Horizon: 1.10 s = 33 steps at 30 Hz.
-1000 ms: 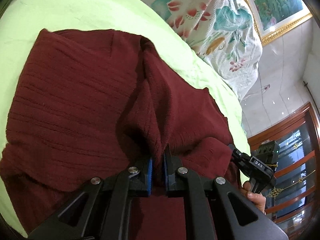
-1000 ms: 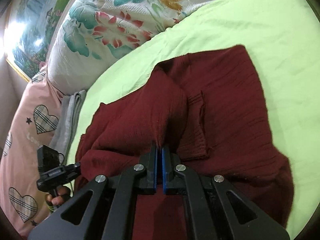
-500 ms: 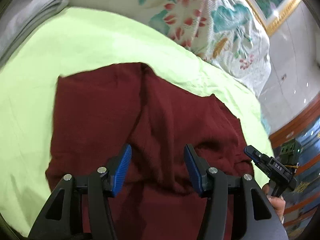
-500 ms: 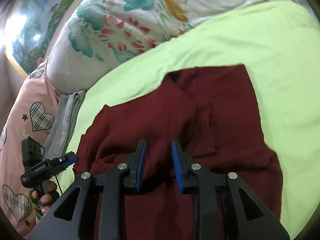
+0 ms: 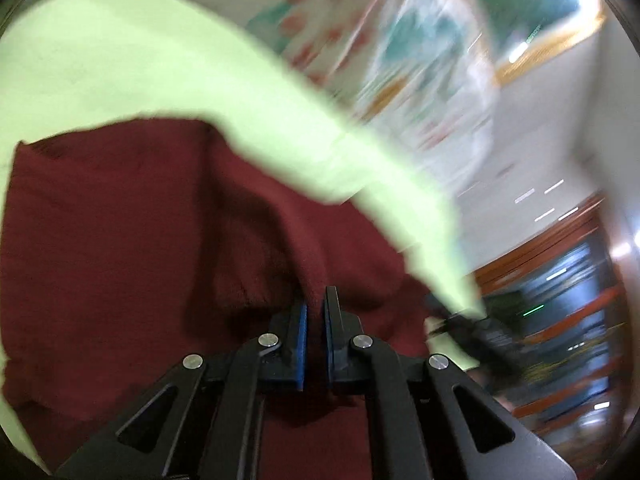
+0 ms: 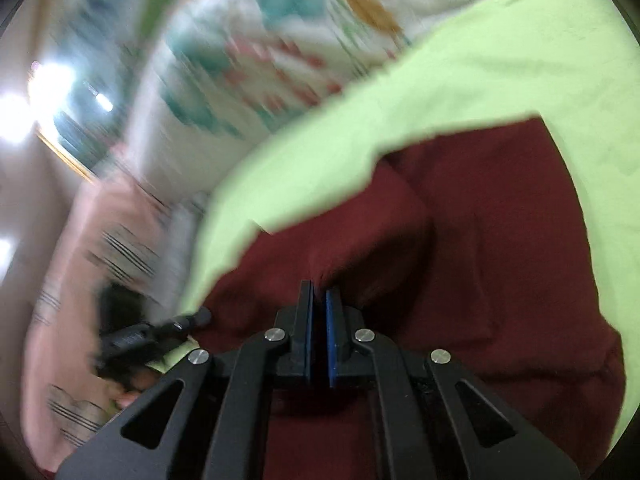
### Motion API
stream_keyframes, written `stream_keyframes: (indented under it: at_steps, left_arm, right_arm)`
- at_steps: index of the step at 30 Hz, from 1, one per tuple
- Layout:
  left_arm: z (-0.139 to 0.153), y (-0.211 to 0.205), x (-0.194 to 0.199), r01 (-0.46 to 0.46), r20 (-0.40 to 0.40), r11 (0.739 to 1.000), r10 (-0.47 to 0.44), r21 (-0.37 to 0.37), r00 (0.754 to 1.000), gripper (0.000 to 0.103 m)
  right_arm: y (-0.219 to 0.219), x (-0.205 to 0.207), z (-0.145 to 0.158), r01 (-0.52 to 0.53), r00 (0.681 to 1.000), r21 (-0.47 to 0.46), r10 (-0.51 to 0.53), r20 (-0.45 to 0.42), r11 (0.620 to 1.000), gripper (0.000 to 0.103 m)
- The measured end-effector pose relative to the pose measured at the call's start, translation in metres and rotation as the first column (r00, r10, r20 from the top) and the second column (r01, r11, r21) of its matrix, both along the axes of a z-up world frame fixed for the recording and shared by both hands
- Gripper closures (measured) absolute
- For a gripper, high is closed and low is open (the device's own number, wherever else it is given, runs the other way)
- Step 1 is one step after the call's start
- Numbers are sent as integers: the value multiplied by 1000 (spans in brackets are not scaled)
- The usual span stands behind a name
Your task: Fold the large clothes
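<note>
Left wrist view: the left gripper [image 5: 315, 308] is closed on a pinched ridge of the one dark red garment [image 5: 120, 240], its blue pads almost together with cloth bunched between them. From the claw the garment runs away to the far left across the green bedsheet [image 5: 140, 60], its far edge lying left to right. The right gripper [image 5: 472, 328] shows as a dark blur at the near right, just beside the garment's right edge. Behind are a flowered quilt [image 5: 360, 40] and a wooden cabinet [image 5: 560, 280], both smeared.

Right wrist view: the right gripper [image 6: 319, 304] is likewise clamped on a fold of the same garment [image 6: 500, 260], which spreads from the claw to the far right. The left gripper [image 6: 152, 336] sits at the near left, by the garment's left edge. So there are two claws, one garment, each holding a near edge point; I judge the coming move carries this near edge towards the far edge. A pink pillow [image 6: 64, 280] lies at left.
</note>
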State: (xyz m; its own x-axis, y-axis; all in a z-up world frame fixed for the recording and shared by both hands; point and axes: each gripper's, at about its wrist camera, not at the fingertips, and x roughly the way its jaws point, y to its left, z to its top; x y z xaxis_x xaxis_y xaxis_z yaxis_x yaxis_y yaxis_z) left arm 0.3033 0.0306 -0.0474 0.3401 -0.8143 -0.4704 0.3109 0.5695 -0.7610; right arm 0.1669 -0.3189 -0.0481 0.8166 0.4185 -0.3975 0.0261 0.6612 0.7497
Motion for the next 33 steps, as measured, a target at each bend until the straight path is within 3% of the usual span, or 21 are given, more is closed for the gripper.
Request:
stream_keyframes:
  at_steps: [3,6,10,13,15,18,21,23,26,30,33]
  left_arm:
    - [-9,19,-2,-18,-2,994,17,-105,1000,98]
    - [-39,34,0,-59,-101,995,51,-81,994,98]
    - [-62,30,-9,-49,-163,999,50,9,985,97]
    - [-57,22,-19,-31,-130,995,44,97,991,97]
    - [-49,14,-22,-26,-106,989,41,146,994,97]
    - [-39,1,-25,-18,-67,971,35,237,997,97]
    - [-37,-7,-27,-24,-59,950,45,311,997,93]
    - [-35,-7,-28,-34,-60,939,58,343,997,85]
    - [-30,-2,-36,-51,-44,936,71,348,997,84]
    - [-13,10,-61,-85,0,925,92,371,996,78]
    - [-4,24,-92,-119,40,914,112,388,993,66]
  right_arm:
    - [-7,-10,-2,9,999,11,-9,47,1000,97]
    - [-6,-11,-18,-6,999,-35,5,-32,999,97]
    - [-4,-10,-37,3,983,-107,-22,-180,994,96]
    - [-2,-15,-23,51,980,-173,-83,-181,984,94]
    - [5,-19,-8,75,986,-219,-106,-132,973,93]
    - [26,-11,8,2,996,-249,-25,-87,969,93]
    - [37,10,-12,-66,975,-296,-1,-221,953,93]
    - [29,11,-28,-60,963,-269,-15,-268,961,93]
    - [19,-7,-22,-22,974,-207,-26,-226,978,92]
    - [17,-42,6,-7,989,-230,-26,-142,973,60]
    - [12,-72,18,14,993,-233,-41,-112,972,59]
